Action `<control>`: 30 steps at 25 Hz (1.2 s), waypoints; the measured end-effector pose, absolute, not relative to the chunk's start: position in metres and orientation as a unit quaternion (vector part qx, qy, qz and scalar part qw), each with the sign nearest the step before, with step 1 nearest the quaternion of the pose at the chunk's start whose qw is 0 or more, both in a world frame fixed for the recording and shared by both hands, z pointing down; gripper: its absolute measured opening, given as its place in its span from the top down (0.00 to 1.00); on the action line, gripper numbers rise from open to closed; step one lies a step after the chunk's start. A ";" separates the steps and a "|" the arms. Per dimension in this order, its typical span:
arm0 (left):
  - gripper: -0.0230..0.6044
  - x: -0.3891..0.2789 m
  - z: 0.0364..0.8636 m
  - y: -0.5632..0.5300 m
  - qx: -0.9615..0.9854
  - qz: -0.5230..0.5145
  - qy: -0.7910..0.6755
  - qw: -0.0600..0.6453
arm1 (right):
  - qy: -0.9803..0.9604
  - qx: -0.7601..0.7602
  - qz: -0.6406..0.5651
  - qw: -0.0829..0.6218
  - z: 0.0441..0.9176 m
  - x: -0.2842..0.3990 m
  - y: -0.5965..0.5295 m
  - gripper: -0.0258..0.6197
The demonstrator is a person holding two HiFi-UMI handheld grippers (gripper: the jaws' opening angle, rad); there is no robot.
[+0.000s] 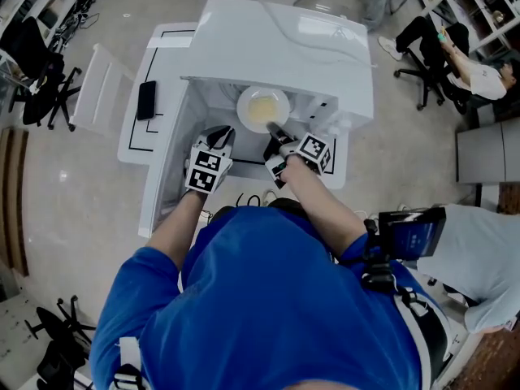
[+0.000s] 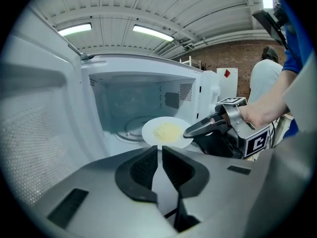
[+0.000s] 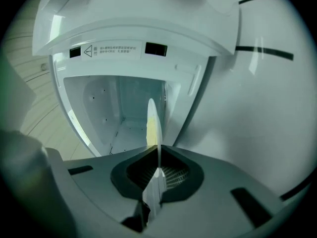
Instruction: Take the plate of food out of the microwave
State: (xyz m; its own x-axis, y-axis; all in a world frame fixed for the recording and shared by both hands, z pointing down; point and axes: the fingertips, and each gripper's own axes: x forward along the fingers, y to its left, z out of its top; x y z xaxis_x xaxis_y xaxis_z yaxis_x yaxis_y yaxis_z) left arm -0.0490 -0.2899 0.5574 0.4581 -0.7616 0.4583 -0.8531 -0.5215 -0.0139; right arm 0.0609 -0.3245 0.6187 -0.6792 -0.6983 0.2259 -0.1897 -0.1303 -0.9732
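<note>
White microwave (image 1: 284,47) stands open. My right claw (image 1: 275,131) pinches the plate (image 1: 244,97) by its rim; my left claw (image 1: 219,135) is closed, empty. A tilt could spill the food (image 1: 264,112).

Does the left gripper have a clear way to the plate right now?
Probably yes: the plate sits straight ahead of the left gripper, nothing between them, though its fingers would need opening first.
</note>
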 end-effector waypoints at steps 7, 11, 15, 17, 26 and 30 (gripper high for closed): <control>0.92 -0.049 0.552 -0.273 0.849 0.188 -0.478 0.128 | 0.631 -0.352 -0.662 0.199 0.616 0.070 -0.297 0.93; 0.92 -0.045 0.541 -0.258 0.854 0.157 -0.475 0.146 | 0.635 -0.350 -0.656 0.212 0.604 0.077 -0.272 0.93; 0.92 -0.039 0.531 -0.248 0.859 0.124 -0.467 0.167 | 0.641 -0.349 -0.645 0.227 0.591 0.084 -0.253 0.93; 0.92 -0.037 0.531 -0.249 0.861 0.108 -0.464 0.180 | 0.643 -0.346 -0.641 0.235 0.587 0.087 -0.249 0.93; 0.94 -0.030 0.521 -0.212 0.865 0.044 -0.440 0.237 | 0.644 -0.362 -0.619 0.268 0.561 0.111 -0.192 0.93; 0.95 -0.025 0.515 -0.194 0.862 0.016 -0.433 0.261 | 0.642 -0.370 -0.615 0.271 0.556 0.124 -0.168 0.93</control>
